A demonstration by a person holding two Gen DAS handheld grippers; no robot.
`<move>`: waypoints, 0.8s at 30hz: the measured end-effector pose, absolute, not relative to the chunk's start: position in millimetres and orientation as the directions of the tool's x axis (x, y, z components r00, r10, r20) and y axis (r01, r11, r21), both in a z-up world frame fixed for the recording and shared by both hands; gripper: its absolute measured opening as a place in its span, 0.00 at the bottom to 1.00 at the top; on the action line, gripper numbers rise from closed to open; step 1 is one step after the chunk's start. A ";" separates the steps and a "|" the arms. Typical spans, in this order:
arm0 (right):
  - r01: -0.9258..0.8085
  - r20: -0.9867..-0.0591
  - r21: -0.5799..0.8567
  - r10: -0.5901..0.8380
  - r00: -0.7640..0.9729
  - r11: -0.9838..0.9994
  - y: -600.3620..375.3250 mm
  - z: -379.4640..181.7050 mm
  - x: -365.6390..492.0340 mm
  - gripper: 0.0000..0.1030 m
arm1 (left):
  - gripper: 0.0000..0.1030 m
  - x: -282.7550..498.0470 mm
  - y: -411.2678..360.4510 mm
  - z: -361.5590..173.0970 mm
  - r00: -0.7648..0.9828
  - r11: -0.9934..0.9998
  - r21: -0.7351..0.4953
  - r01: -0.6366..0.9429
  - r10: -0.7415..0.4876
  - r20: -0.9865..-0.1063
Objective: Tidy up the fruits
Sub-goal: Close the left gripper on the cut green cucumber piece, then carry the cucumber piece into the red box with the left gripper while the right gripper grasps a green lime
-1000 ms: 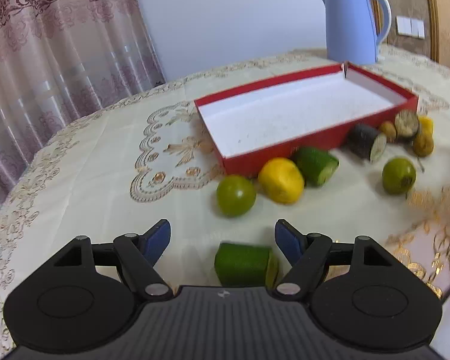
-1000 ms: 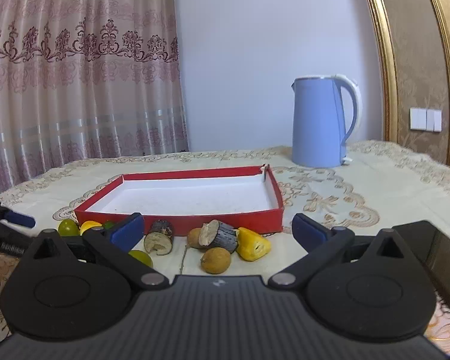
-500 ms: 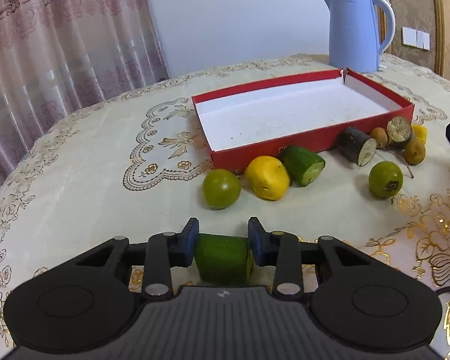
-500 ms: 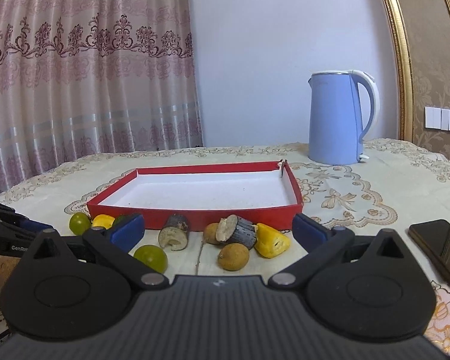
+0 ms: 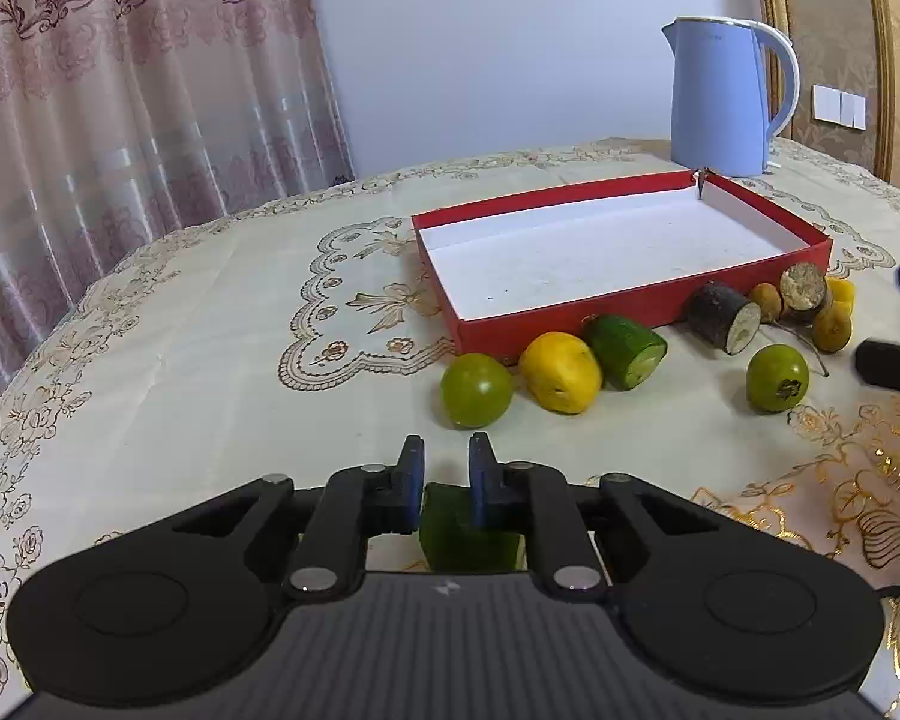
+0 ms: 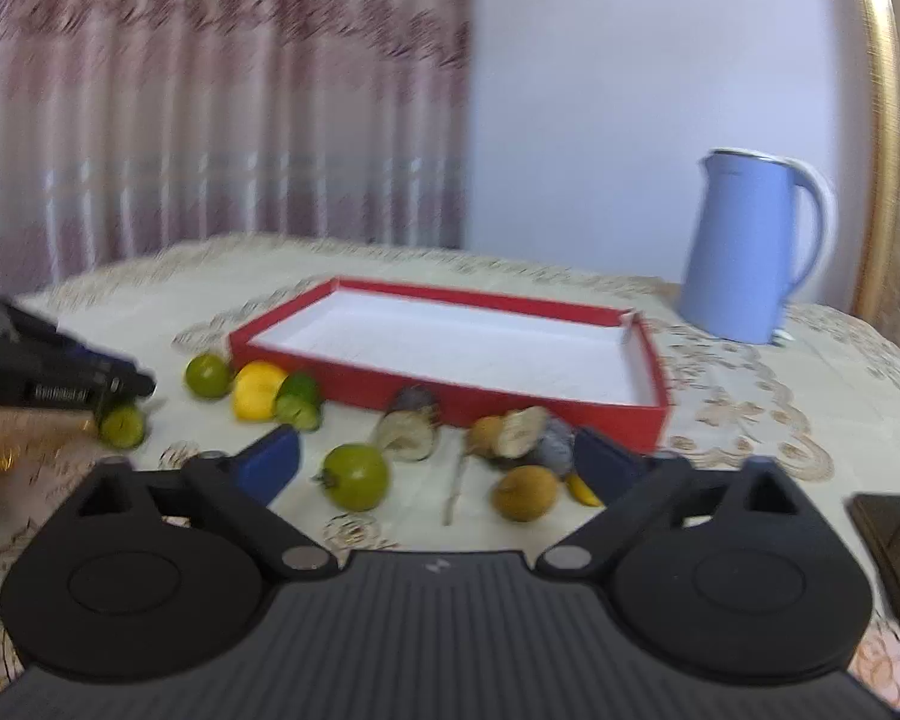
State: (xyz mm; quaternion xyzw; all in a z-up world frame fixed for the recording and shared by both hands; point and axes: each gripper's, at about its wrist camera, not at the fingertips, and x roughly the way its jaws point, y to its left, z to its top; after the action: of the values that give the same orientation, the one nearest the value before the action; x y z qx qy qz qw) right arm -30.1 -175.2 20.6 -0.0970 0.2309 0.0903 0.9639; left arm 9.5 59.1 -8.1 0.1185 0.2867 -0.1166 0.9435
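Note:
My left gripper [image 5: 445,468] is shut on a green cucumber chunk [image 5: 459,525], held low over the tablecloth; it also shows in the right wrist view [image 6: 122,425]. The empty red box [image 5: 630,306] lies ahead. Before it lie a green round fruit [image 5: 477,390], a yellow fruit [image 5: 561,372], another cucumber chunk [image 5: 624,342], a dark cut piece [image 5: 723,318], a second green fruit [image 5: 777,377] and small brown and yellow fruits [image 5: 831,330]. My right gripper [image 6: 435,459] is open and empty, just short of a green fruit [image 6: 356,476] and a brown fruit [image 6: 525,493].
A blue kettle [image 5: 723,96] stands behind the box, at the back right. A dark phone [image 6: 894,534] lies on the table at the right. Curtains hang along the table's far left. The right wrist view is motion-blurred.
My left gripper closed on the cucumber chunk and lifted it slightly. My right gripper swung left and closer to the fruits in front of the box, staying open.

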 end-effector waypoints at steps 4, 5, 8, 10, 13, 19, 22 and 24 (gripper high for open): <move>-0.262 -0.477 -0.194 0.142 0.868 0.945 -158.5 15.1 -25.7 0.87 | 0.70 8.2 73.4 -7.6 0.822 0.953 0.136 0.273 -0.157 -0.548; -0.270 -0.481 -0.192 0.149 0.864 0.944 -156.5 14.8 -24.3 0.87 | 0.86 7.1 78.2 -7.1 0.822 0.952 0.119 0.282 -0.176 -0.541; -0.304 -0.511 -0.187 0.172 0.842 0.934 -150.8 11.8 -18.4 0.86 | 0.95 0.1 85.3 -4.6 0.829 0.946 0.082 0.314 -0.232 -0.508; -0.322 -0.543 -0.183 0.177 0.821 0.929 -147.7 8.7 -13.4 0.80 | 0.95 -7.2 80.5 -3.7 0.843 0.931 0.124 0.344 -0.248 -0.478; -0.335 -0.571 -0.174 0.182 0.801 0.926 -145.3 4.1 -7.2 0.71 | 0.87 -9.6 66.6 -8.6 0.845 0.900 0.216 0.377 -0.239 -0.479; -0.342 -0.601 -0.160 0.184 0.778 0.926 -143.8 -1.3 5.5 0.70 | 0.39 6.1 61.2 -25.1 0.761 0.882 0.169 0.441 -0.267 -0.591; -0.356 -0.625 -0.143 0.194 0.756 0.924 -140.8 -4.2 13.5 0.62 | 0.32 6.8 65.3 -24.5 0.745 0.878 0.137 0.458 -0.295 -0.599; -0.354 -0.645 -0.144 0.184 0.742 0.924 -138.2 -8.1 18.0 0.48 | 0.32 5.6 65.5 -23.4 0.743 0.879 0.132 0.458 -0.297 -0.600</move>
State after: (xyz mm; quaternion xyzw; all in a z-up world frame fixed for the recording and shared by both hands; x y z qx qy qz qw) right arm 18.0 -138.2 -8.1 -0.1294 0.3285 0.1454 0.9242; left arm 5.6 65.5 -23.4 0.1367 0.2948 -0.2045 0.9234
